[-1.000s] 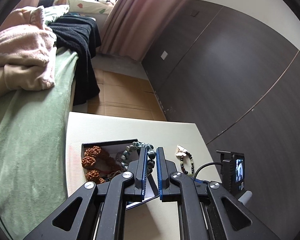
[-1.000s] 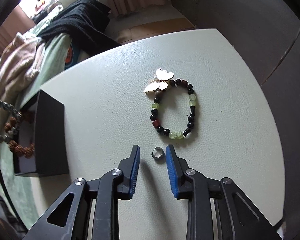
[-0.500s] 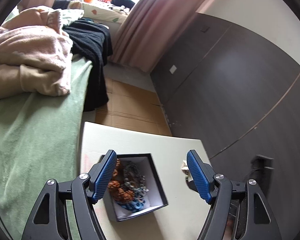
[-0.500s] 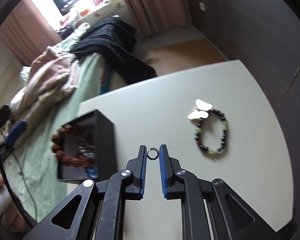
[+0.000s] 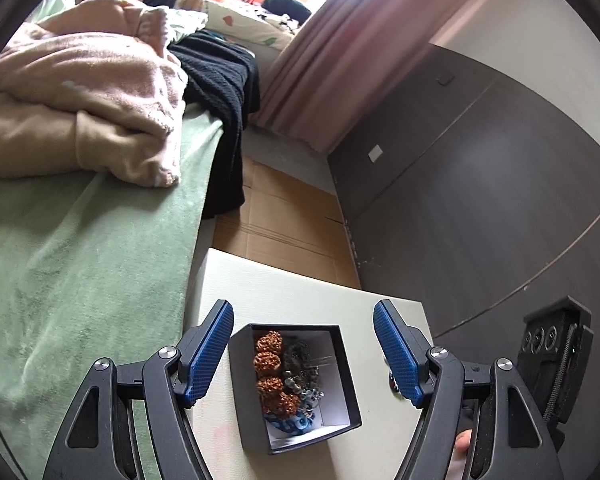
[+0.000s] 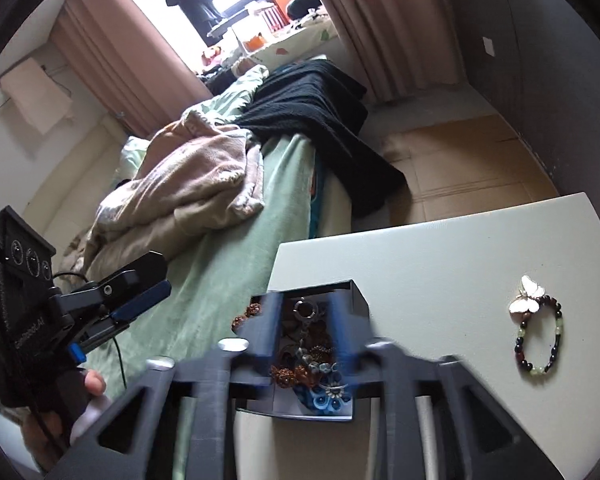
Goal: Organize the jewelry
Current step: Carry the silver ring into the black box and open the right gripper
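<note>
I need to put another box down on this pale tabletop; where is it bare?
Bare: the strip of pale tabletop between the black open jewelry box and the beaded butterfly bracelet, plus the far edge toward the cardboard-covered floor. Crowded: the box itself, full of beads, under the right tongs.

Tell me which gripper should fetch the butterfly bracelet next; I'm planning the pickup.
Right. The bracelet lies on the table right of the box, on the side of the right gripper; the left gripper hangs open over the box, nearer the bed.
</note>
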`<state>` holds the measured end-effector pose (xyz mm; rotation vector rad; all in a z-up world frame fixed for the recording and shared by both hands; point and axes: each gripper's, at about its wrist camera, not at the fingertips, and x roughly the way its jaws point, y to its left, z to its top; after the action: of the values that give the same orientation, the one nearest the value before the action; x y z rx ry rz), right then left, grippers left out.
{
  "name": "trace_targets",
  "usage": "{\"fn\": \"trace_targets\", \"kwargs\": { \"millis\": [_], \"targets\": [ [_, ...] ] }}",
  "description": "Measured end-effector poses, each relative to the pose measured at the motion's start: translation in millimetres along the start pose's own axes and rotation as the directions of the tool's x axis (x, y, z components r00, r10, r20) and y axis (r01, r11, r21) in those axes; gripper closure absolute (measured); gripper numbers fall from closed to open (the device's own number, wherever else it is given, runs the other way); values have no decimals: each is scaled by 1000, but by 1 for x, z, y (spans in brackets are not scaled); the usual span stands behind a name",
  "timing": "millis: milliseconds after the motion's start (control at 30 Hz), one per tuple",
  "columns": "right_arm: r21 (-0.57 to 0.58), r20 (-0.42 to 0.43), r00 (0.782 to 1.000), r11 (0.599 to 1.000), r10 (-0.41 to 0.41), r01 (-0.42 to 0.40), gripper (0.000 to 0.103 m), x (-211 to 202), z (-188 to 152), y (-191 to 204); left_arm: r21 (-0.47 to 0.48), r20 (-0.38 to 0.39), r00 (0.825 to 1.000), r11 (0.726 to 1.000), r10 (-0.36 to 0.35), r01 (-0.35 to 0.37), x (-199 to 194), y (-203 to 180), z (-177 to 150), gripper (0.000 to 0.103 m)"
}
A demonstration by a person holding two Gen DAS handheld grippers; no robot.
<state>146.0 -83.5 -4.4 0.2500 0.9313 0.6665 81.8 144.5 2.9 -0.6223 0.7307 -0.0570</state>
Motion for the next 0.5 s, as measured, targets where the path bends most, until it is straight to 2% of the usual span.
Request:
{"fn": "trace_targets", "kwargs": {
  "millis": [33,267,500],
  "targets": [
    [13,15,1000,1000,0,0,37,-4,-1,-4,0,1,1000,1000,2,-2,1,-1,0,30],
    [96,27,997,993,-67,64,37,-34,-6,-39,6,-4,1000,1000,-23,23,12,-24,-4,30],
    [165,11,988,975,-155,151,37,-66,-15,-76,89,-38,999,995,-32,35,33,-68,-21,30]
  ]
}}
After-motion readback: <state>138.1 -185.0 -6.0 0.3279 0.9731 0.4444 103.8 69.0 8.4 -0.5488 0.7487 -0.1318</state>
